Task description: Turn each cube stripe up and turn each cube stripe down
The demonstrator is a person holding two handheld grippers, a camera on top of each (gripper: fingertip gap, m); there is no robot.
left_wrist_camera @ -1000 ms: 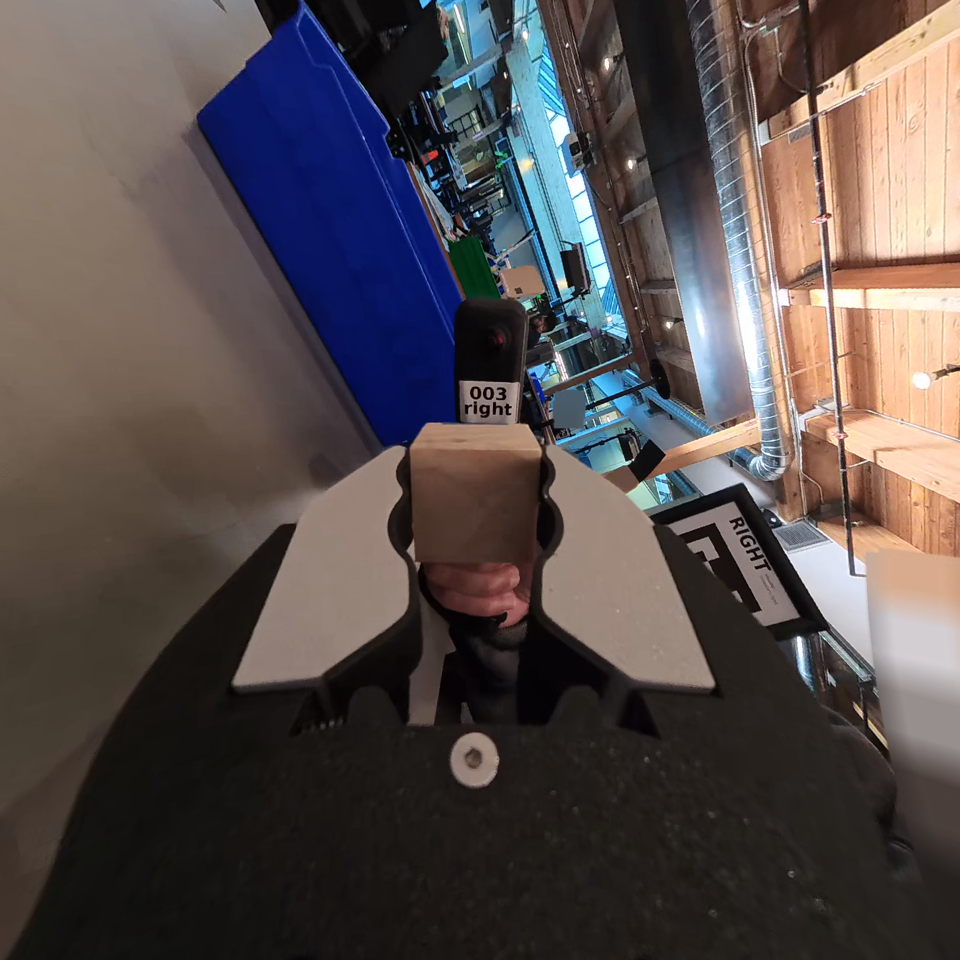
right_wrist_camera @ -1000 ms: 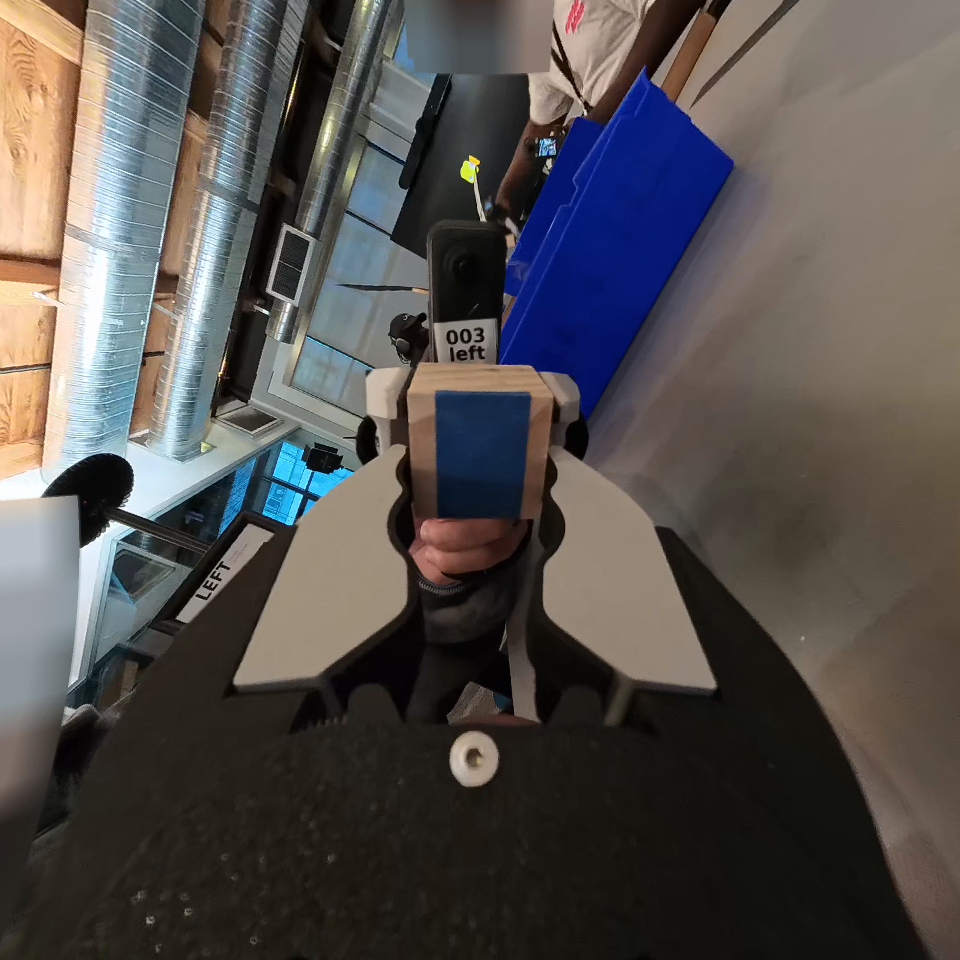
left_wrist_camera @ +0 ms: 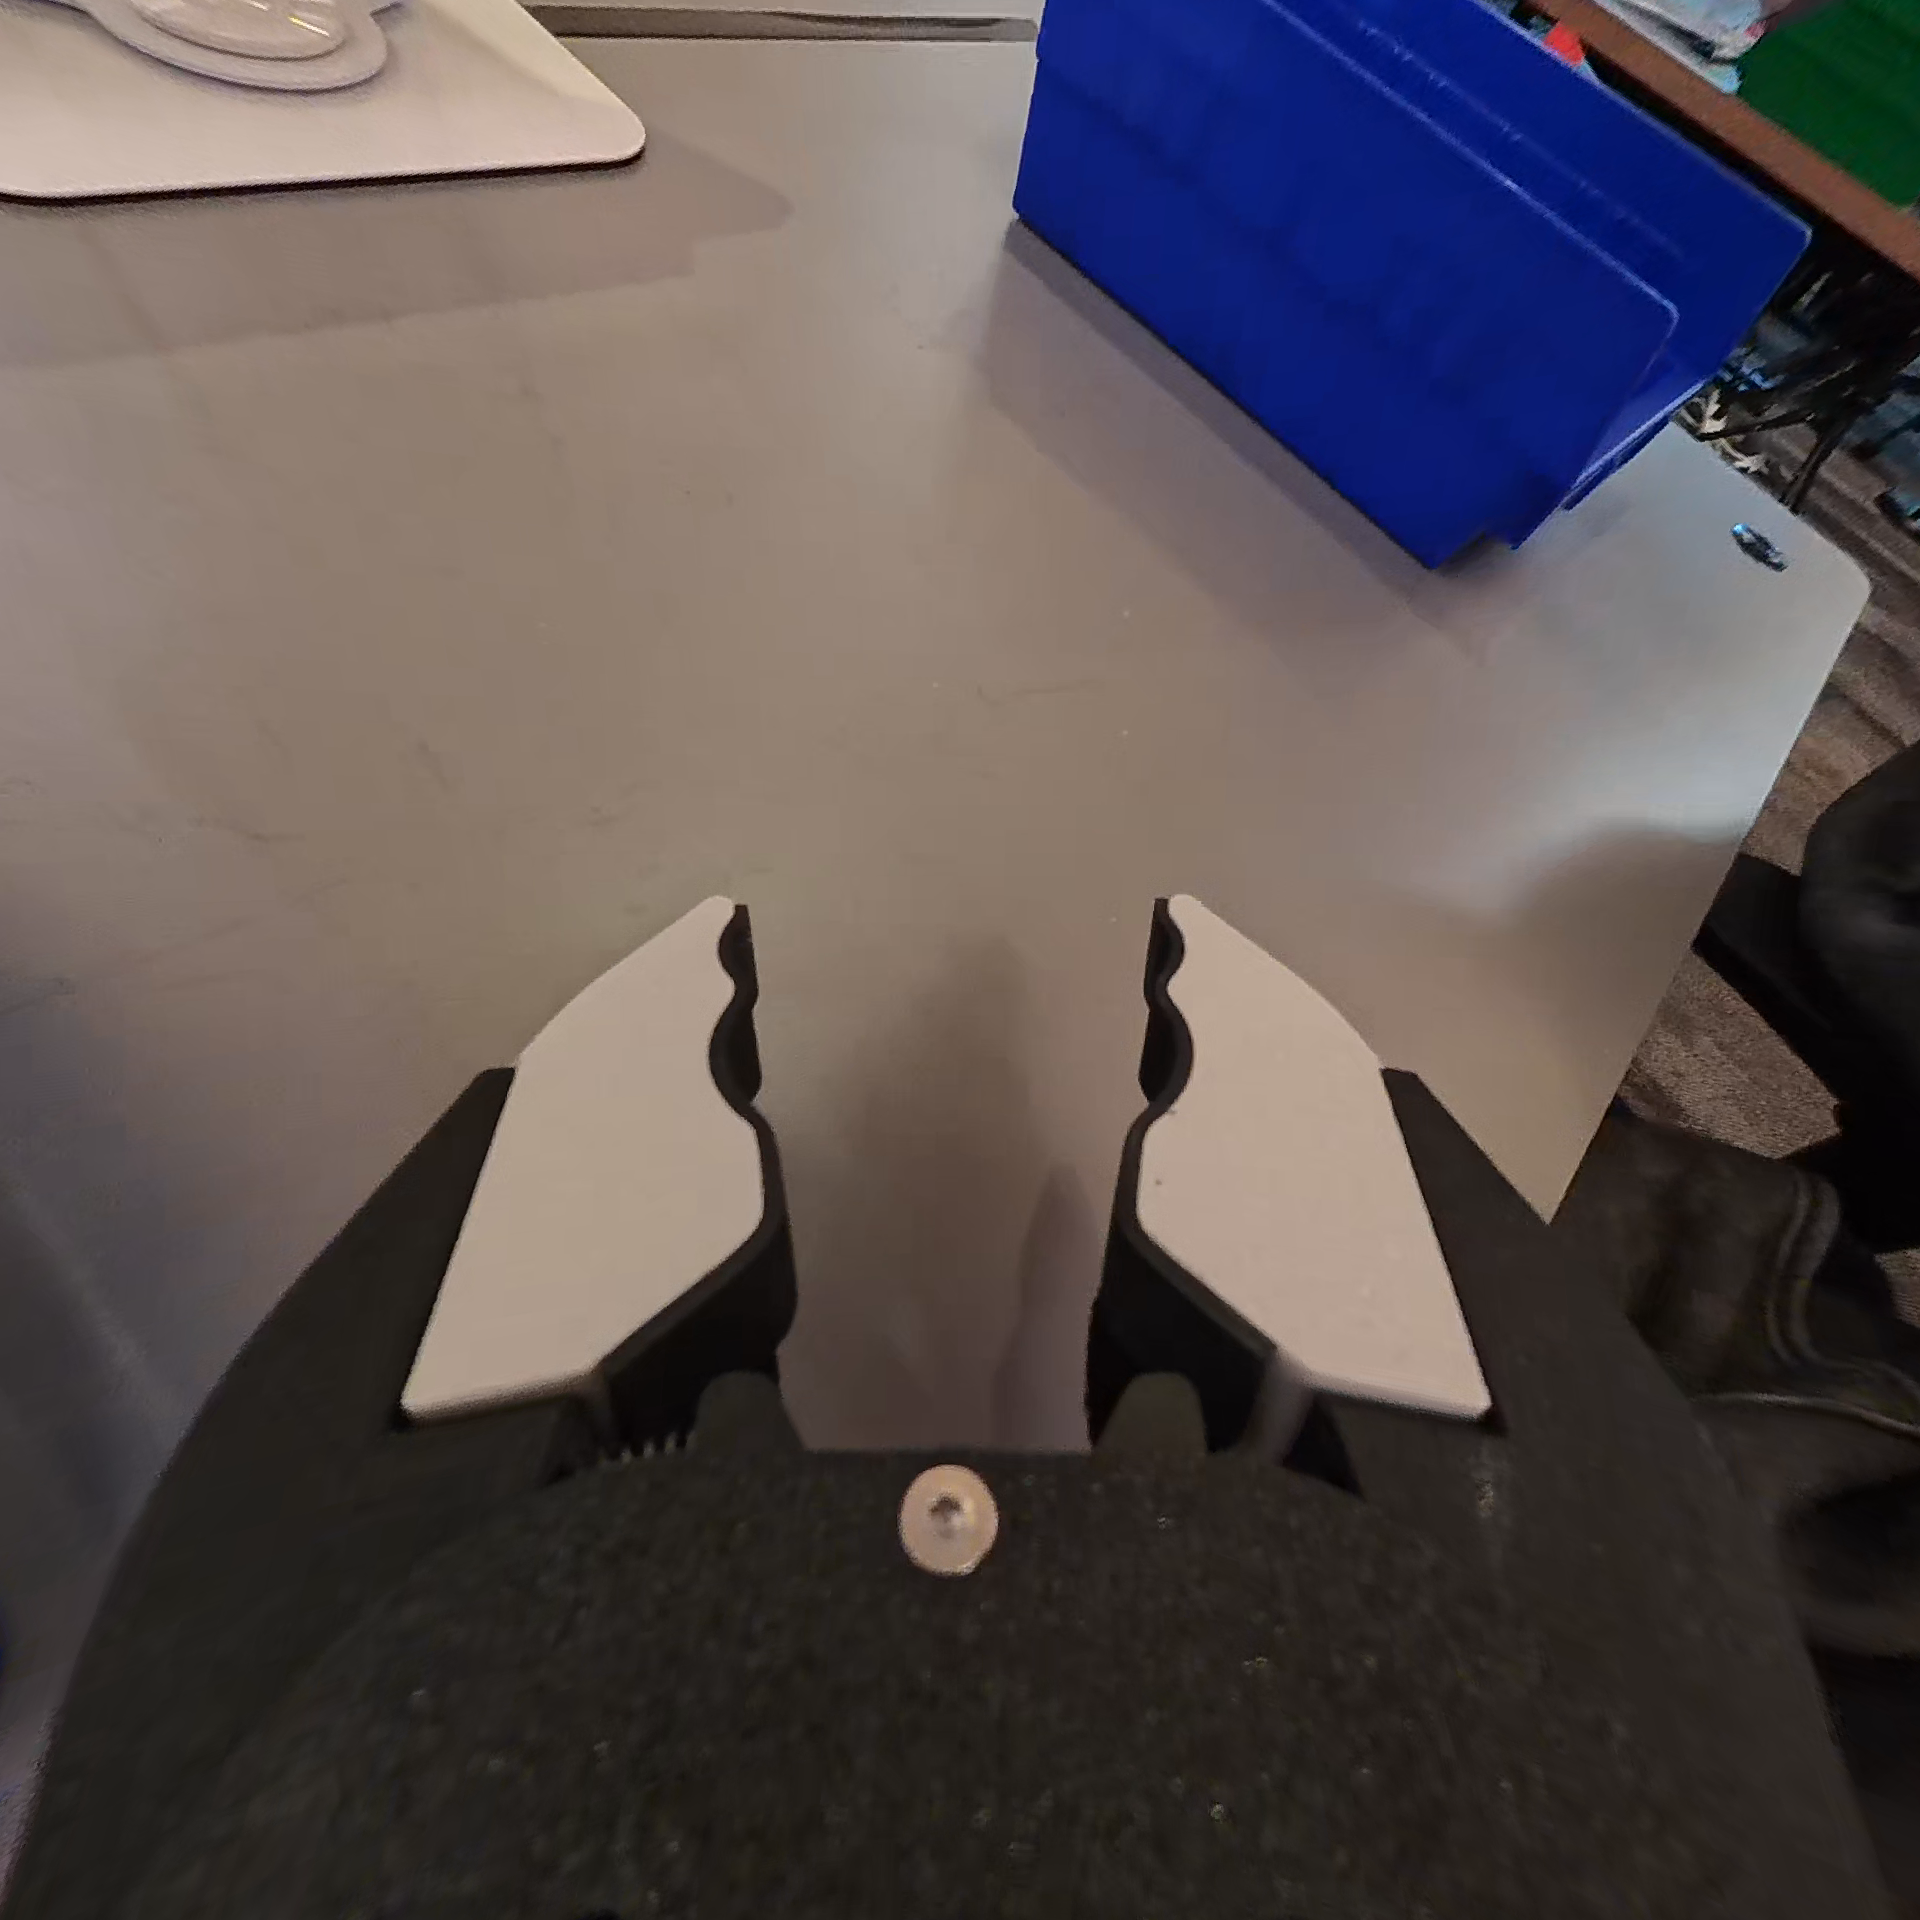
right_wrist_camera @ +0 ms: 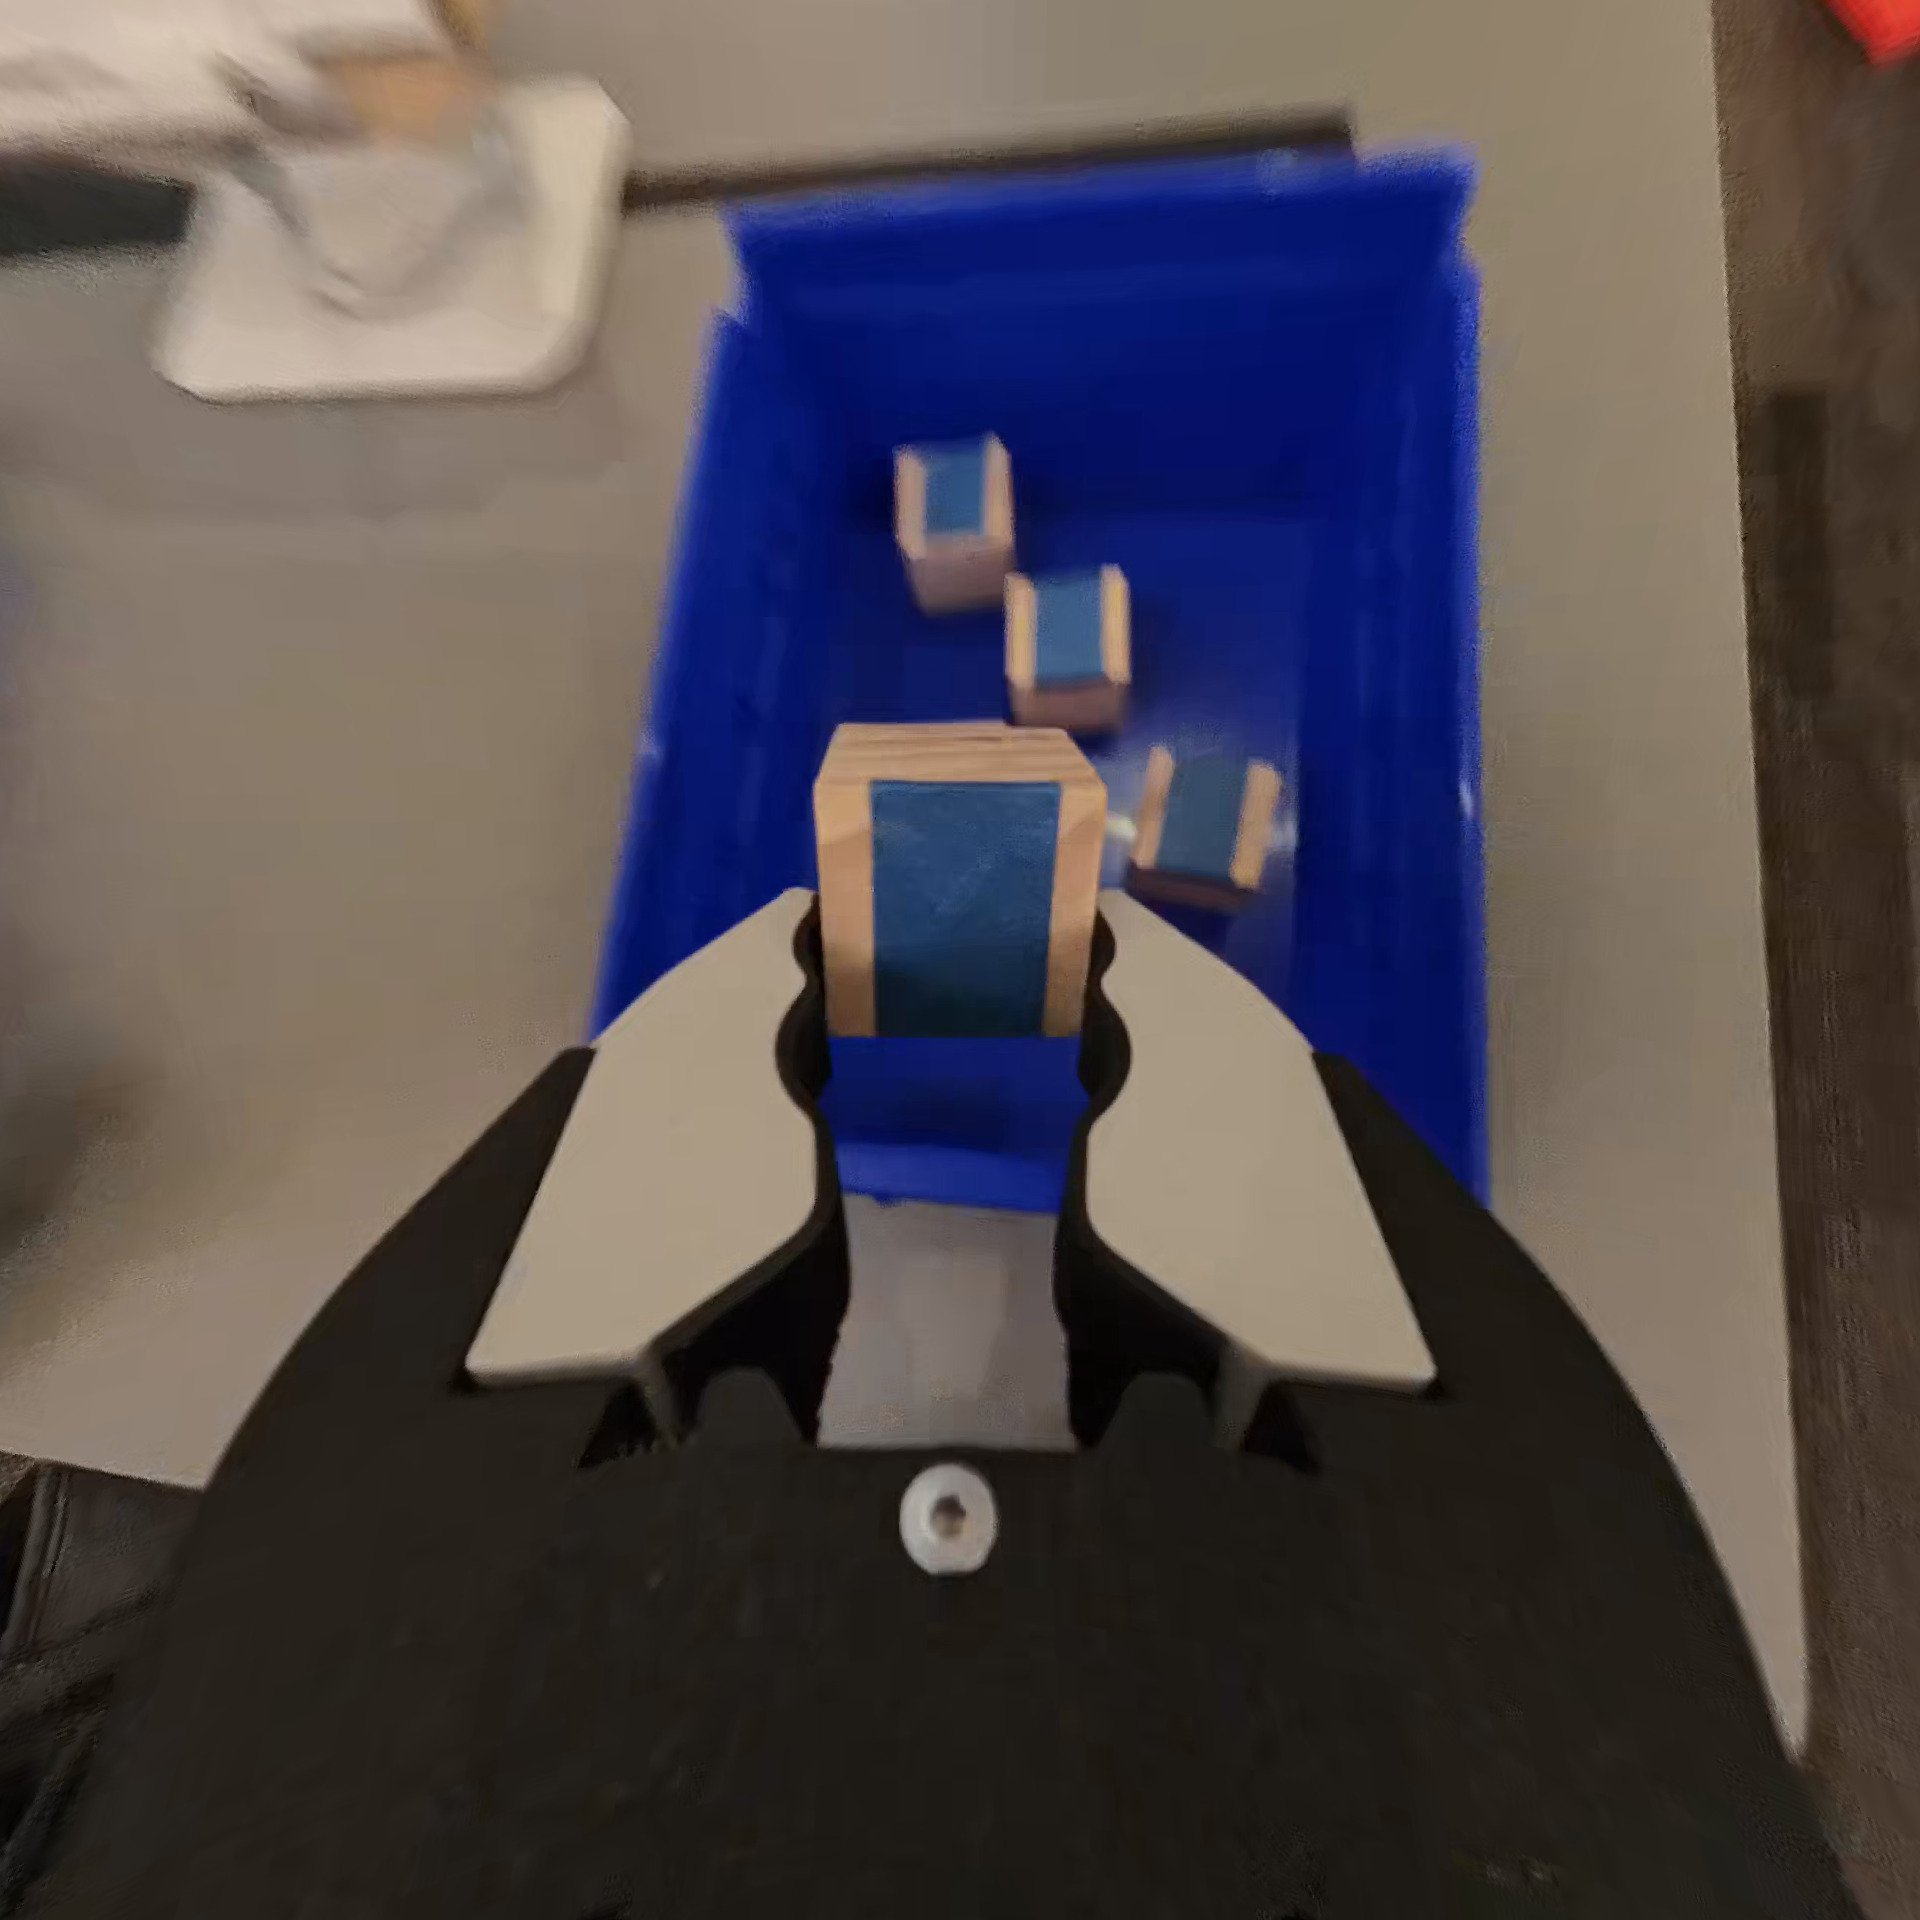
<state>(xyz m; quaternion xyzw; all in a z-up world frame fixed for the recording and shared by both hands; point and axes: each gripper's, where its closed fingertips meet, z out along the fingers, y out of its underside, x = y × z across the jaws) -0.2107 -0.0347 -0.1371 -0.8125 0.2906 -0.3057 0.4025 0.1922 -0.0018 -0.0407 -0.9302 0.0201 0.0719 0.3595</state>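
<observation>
My right gripper (right_wrist_camera: 958, 914) is shut on a wooden cube (right_wrist_camera: 958, 883) with its blue stripe facing up, and holds it above the near end of a blue bin (right_wrist_camera: 717, 644). Three more wooden cubes lie in the bin with blue stripes up: one at the far side (right_wrist_camera: 954, 514), one in the middle (right_wrist_camera: 1068, 642), one to the right (right_wrist_camera: 1205, 826). My left gripper (left_wrist_camera: 951, 914) is open and empty, low over the grey table (left_wrist_camera: 623, 623). The blue bin also shows in the left wrist view (left_wrist_camera: 1382, 260), at the far right.
A white mat (left_wrist_camera: 312, 125) with a clear object on it lies at the table's far left; it also shows blurred in the right wrist view (right_wrist_camera: 395, 270). The table edge (left_wrist_camera: 1714, 935) runs along the right, with a dark floor beyond it.
Both grippers have swung down from facing each other in the air to facing the table. The left gripper let go of the cube and opened. The right gripper carried the cube over the bin.
</observation>
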